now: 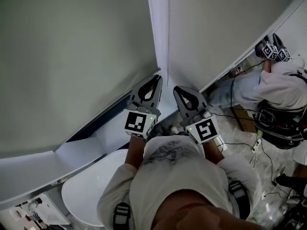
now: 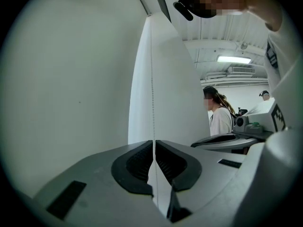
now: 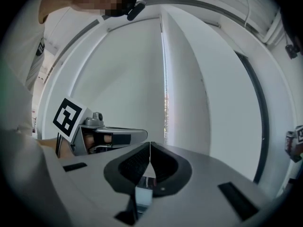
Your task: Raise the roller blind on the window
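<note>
Left tool (image 1: 158, 77) in our grip is clenched on the thin pull cord (image 2: 152, 103) by the white window post (image 1: 158, 28) at mid frame, our right tool (image 1: 176, 88) beside it has its jaws pressed together, and the roller blind (image 1: 72, 56) hangs lowered across the upper left.

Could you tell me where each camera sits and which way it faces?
Head view: on the person's head, looking steeply down at left claw, right claw, forearms and shirt.
Left gripper view: rides the left claw, looking up the bead cord it clamps.
Right gripper view: rides the shut right claw, facing the window corner; left claw visible.
Both gripper views share the cord.
</note>
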